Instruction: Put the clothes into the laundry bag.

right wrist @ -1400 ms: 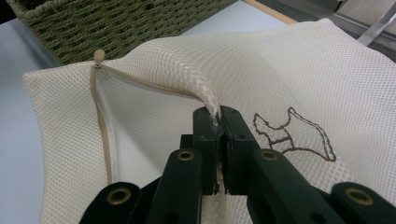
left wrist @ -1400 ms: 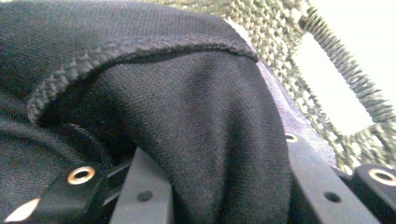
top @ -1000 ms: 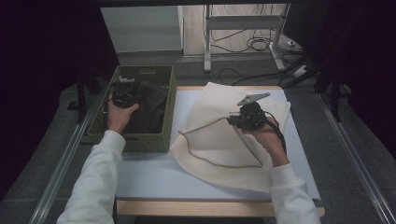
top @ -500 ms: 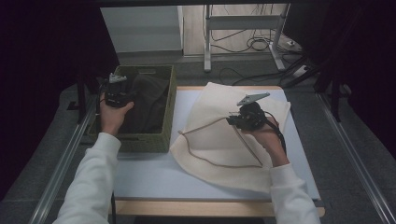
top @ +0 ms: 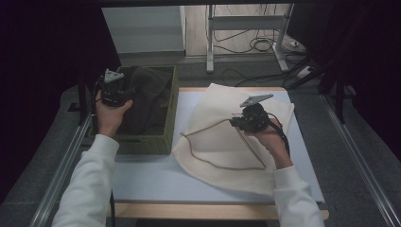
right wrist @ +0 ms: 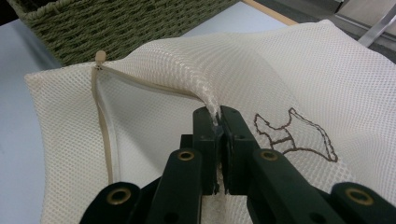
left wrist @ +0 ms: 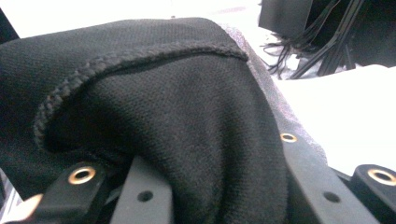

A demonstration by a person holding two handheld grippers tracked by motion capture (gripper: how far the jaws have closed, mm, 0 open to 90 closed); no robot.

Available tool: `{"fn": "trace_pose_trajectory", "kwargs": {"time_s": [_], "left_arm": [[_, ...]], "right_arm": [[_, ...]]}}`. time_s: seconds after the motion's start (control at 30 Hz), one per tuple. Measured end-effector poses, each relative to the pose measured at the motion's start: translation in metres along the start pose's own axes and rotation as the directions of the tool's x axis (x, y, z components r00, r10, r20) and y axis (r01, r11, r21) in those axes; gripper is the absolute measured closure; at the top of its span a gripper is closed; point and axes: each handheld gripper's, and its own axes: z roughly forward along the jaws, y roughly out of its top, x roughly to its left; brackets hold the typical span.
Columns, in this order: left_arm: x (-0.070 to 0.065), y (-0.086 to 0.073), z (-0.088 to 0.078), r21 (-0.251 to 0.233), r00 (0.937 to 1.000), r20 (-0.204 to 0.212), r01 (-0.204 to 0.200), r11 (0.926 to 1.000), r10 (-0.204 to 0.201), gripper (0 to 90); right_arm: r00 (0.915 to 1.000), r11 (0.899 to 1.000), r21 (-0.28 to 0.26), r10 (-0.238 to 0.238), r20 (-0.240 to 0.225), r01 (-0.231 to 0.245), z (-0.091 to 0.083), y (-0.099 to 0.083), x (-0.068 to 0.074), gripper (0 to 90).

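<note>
A dark cloth [top: 146,97] hangs out of the green woven basket [top: 142,142] at the table's left. My left gripper [top: 113,90] is shut on it above the basket's left rim. In the left gripper view the black knit cloth [left wrist: 187,107] drapes over the jaws and hides their tips. A cream mesh bag [top: 222,142] with a brown cord outline lies at centre right. My right gripper [right wrist: 217,116] is shut on a raised fold of the bag's upper layer. The bag's zipper [right wrist: 105,121] runs to the left of that grip. The right gripper [top: 248,118] hovers over the bag's middle.
The pale blue table top [top: 151,177] has a wooden front edge. Metal rails [top: 66,161] run along both sides. Cables [top: 255,45] and a stand's legs lie on the floor behind the table. A brown embroidered figure [right wrist: 294,133] marks the bag.
My left gripper has drawn up and to the left, pulling the dark cloth higher out of the basket. The right gripper has held still on the bag.
</note>
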Motion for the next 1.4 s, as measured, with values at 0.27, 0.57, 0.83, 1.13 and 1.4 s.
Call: {"fn": "trace_pose_trajectory", "kwargs": {"time_s": [0.27, 0.57, 0.83, 1.13, 1.4], "left_arm": [[-0.003, 0.013, -0.015, -0.035, 0.9999, 0.005, -0.013, 0.9993, 0.013, 71.4], [-0.006, 0.026, -0.03, -0.077, 0.9997, 0.018, -0.012, 0.9969, 0.013, 71.4], [-0.007, 0.036, -0.037, -0.104, 0.9995, 0.03, 0.0, 0.9946, 0.003, 71.4], [-0.014, 0.043, -0.05, -0.121, 0.9985, 0.05, -0.017, 0.9926, 0.023, 71.4], [-0.022, 0.048, -0.064, -0.148, 0.9961, 0.082, -0.021, 0.9887, 0.033, 71.3]], "right_arm": [[1.0, 1.0, 0.001, 0.0, -0.001, 0.0, 0.0, 0.0, 0.0, 85.2], [1.0, 1.0, 0.0, -0.002, -0.001, 0.002, 0.0, 0.0, 0.0, 85.2], [1.0, 1.0, 0.001, -0.002, -0.001, 0.002, 0.001, 0.0, 0.0, 85.2], [1.0, 1.0, 0.002, -0.003, -0.002, 0.003, 0.001, 0.0, 0.0, 85.3], [1.0, 1.0, 0.005, -0.003, -0.003, 0.003, 0.002, 0.0, 0.001, 85.4]]}}
